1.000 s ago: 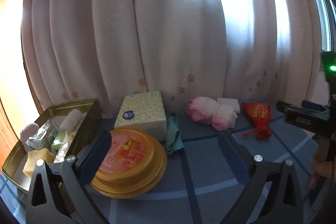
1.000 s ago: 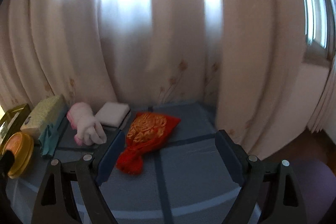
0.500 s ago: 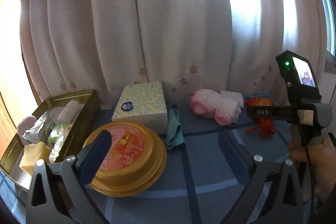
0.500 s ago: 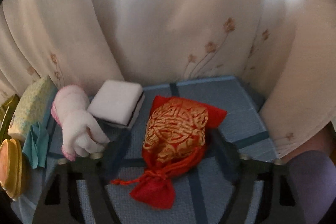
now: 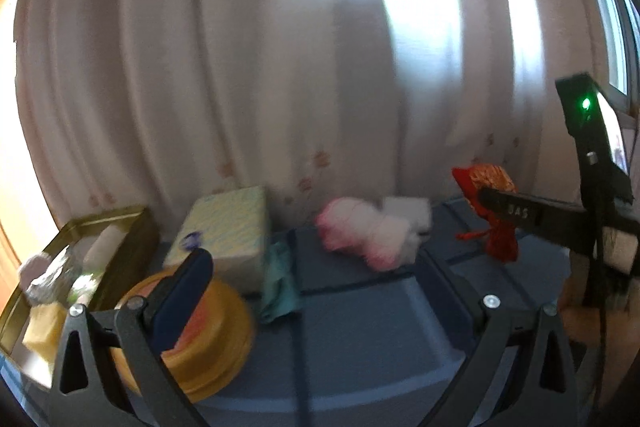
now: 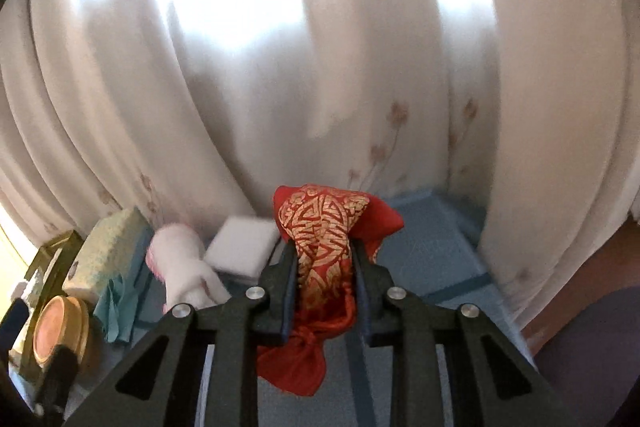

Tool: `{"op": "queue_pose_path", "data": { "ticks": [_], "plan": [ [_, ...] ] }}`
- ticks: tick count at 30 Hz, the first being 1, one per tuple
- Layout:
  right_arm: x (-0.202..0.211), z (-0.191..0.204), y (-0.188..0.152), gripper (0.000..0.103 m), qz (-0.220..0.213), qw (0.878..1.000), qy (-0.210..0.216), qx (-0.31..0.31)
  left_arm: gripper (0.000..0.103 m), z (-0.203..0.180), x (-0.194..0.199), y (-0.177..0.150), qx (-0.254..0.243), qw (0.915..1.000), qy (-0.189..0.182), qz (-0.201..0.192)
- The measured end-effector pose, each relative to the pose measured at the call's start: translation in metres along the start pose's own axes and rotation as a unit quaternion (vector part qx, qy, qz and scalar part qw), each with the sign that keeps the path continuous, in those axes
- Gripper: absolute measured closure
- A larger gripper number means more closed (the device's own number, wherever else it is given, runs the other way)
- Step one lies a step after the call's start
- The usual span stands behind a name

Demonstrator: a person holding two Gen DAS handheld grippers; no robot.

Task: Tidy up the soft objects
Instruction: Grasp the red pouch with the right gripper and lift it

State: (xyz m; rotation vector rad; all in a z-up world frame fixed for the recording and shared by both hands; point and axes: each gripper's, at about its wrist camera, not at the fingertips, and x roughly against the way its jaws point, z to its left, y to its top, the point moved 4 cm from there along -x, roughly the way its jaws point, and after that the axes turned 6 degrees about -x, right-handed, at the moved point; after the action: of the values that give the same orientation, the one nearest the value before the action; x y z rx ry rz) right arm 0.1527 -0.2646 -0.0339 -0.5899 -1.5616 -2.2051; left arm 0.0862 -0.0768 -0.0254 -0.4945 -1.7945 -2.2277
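1. Two tools are in play: the right tool (image 6: 324, 267) is pinching the red pouch (image 6: 324, 227) around its middle, lifted just above the blue bench (image 6: 420, 267), while the left tool (image 5: 312, 291) hangs spread and empty over the bench.
2. The pouch fabric looks slick, so it may slide out of the pinch if the carry is jerky.
3. Its drooping tied end could drag across the pink plush (image 6: 180, 263) or white sponge (image 6: 244, 247) just beside it.
4. The gold tin (image 5: 120, 239) sits far left; crossing there risks bumping the left tool or the round tin (image 5: 208, 339).
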Motion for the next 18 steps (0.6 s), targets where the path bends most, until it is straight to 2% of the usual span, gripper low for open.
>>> {"op": "queue_pose_path", "data": {
  "ticks": [4,7,8,9,12,15,16,18],
  "plan": [
    [0.014,-0.002,0.009,0.077,-0.049,0.999,-0.006,-0.004,0.001,-0.018,-0.015,0.021,0.005,0.9999,-0.011,-0.002],
    [0.019,-0.013,0.018,0.076,-0.077,0.997,-0.018,-0.016,0.002,-0.024,-0.038,0.037,0.03,0.9995,-0.007,0.009],
    [0.02,-0.018,0.02,0.076,-0.082,0.996,-0.022,-0.024,0.005,-0.026,-0.05,0.041,0.041,0.9989,-0.004,0.021],
    [0.02,-0.021,0.021,0.076,-0.082,0.996,-0.024,-0.031,0.012,-0.028,-0.058,0.041,0.048,0.9984,-0.004,0.03],
    [0.013,-0.031,0.022,0.076,-0.07,0.996,-0.03,-0.055,0.021,-0.037,-0.09,0.037,0.054,0.996,-0.004,0.072],
    [0.009,-0.04,0.024,0.076,-0.061,0.995,-0.024,-0.079,0.035,-0.038,-0.117,0.023,0.071,0.9894,-0.002,0.126],
    [0.012,-0.041,0.024,0.076,-0.062,0.995,-0.024,-0.08,0.035,-0.036,-0.124,0.019,0.082,0.9857,-0.01,0.147],
    [0.011,-0.04,0.023,0.076,-0.064,0.995,-0.022,-0.077,0.035,-0.031,-0.129,0.014,0.104,0.981,-0.025,0.161]
  ]
}}
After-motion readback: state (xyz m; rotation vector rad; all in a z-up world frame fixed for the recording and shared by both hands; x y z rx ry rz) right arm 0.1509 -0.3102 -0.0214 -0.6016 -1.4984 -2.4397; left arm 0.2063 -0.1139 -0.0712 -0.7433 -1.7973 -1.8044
